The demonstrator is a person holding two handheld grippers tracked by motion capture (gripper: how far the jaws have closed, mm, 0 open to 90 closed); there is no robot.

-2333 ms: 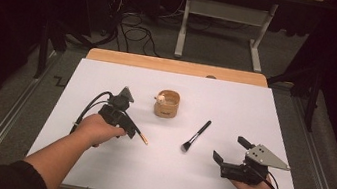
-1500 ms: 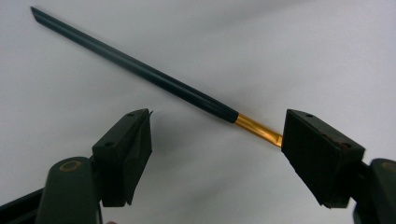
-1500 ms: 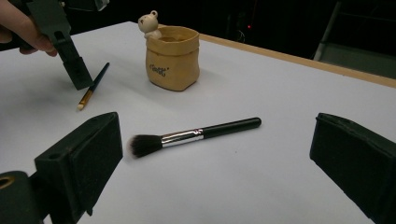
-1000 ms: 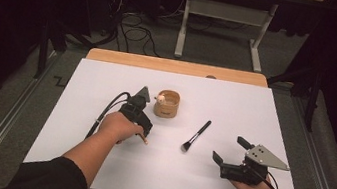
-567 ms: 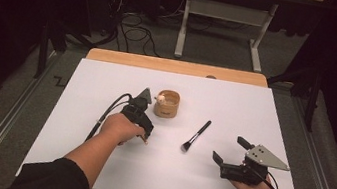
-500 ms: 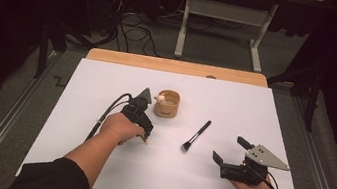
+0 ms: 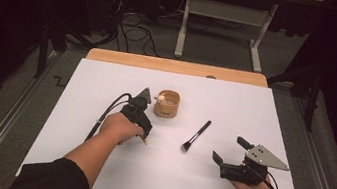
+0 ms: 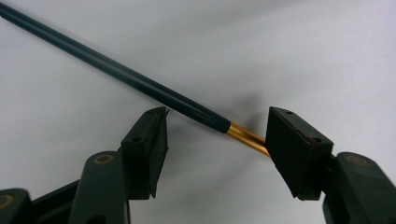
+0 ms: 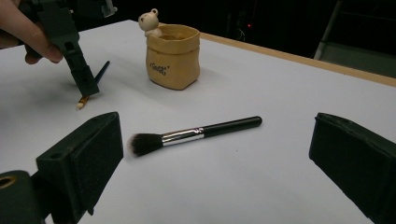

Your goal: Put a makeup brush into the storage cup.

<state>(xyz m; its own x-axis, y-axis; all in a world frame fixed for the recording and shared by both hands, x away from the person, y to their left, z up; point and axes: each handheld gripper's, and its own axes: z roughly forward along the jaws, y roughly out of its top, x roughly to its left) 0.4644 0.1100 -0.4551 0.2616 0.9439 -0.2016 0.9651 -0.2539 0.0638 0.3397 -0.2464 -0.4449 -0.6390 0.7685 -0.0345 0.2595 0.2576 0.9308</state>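
My left gripper (image 8: 215, 135) straddles a thin dark-handled brush with a gold ferrule (image 8: 140, 86) on the white tabletop (image 7: 107, 85).

Its jaws have just been closing; the brush lies between the pads, not yet pinched. My right gripper (image 9: 215, 163) rests wide open near a black fluffy makeup brush (image 9: 194, 133). A tan pouch-shaped cup with a bear figure (image 7: 167, 104) stands just beyond.

Table (image 7: 95, 164): white top, wooden far edge. Pot (image 7: 167, 104): tan, dark lettering, cream bear at rim. Brush (image 7: 196, 135): black handle, silver ferrule, dark bristles. Thin brush (image 8: 140, 84): dark handle, gold ferrule. Both grippers: black.
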